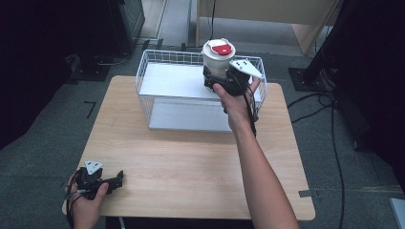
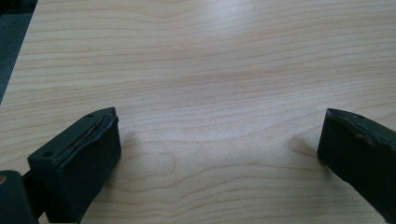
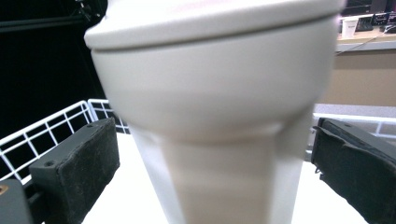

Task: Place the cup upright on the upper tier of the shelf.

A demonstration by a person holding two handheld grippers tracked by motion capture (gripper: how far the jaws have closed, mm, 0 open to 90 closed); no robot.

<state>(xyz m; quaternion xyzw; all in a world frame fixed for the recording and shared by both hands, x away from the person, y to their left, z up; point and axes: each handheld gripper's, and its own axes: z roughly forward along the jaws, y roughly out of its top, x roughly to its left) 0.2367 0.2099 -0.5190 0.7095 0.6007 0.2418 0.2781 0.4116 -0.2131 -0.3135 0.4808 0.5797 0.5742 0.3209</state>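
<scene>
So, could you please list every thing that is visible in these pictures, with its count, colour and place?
cup: one, white with a white lid bearing a red patch, upright on the upper shelf of the rack, at its far right, between the right gripper's jaws.
wire rack: one, white, two shelves, at the far edge of the table.
table: one, light wood, in the middle of the high view.
floor: grey, around the table, with black cables at the right.
left gripper: one, black with a grey plate, jaws apart, at the near left corner of the table.
right gripper: one, black with a grey plate, jaws standing apart on either side of the cup with gaps showing.
person's forearms: two, entering from the bottom.
</scene>
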